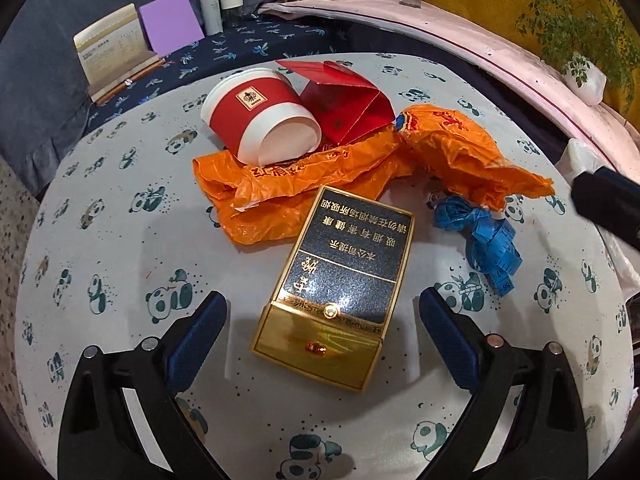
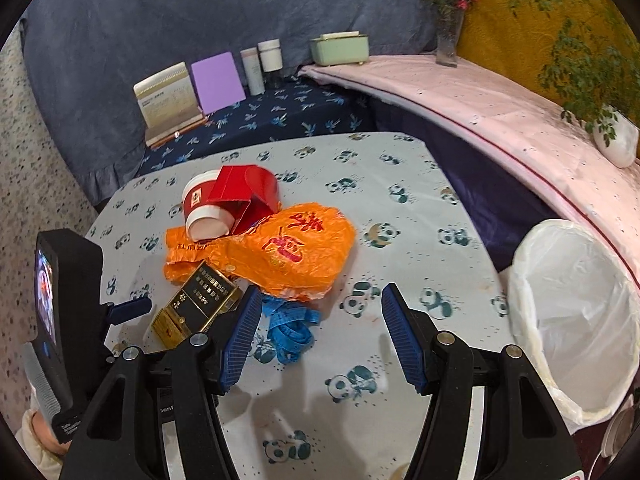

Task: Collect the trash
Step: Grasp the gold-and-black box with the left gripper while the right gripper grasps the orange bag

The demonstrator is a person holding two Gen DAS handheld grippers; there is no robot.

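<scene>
both jaws of the left gripper (image 1: 322, 312) spread wide, flanking the gold cigarette box (image 1: 336, 296) untouched.

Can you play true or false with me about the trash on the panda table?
1. The paper cup stands upright. False: it lies on its side, partly on the orange plastic bag.
2. The left gripper is open, a finger on each side of the gold-and-black box. True.
3. The right gripper holds the blue measuring tape. False: it is open and holds nothing.
4. The white-lined bin has a box inside. False: only the liner shows.
5. A red carton lies beside the cup. True.
</scene>
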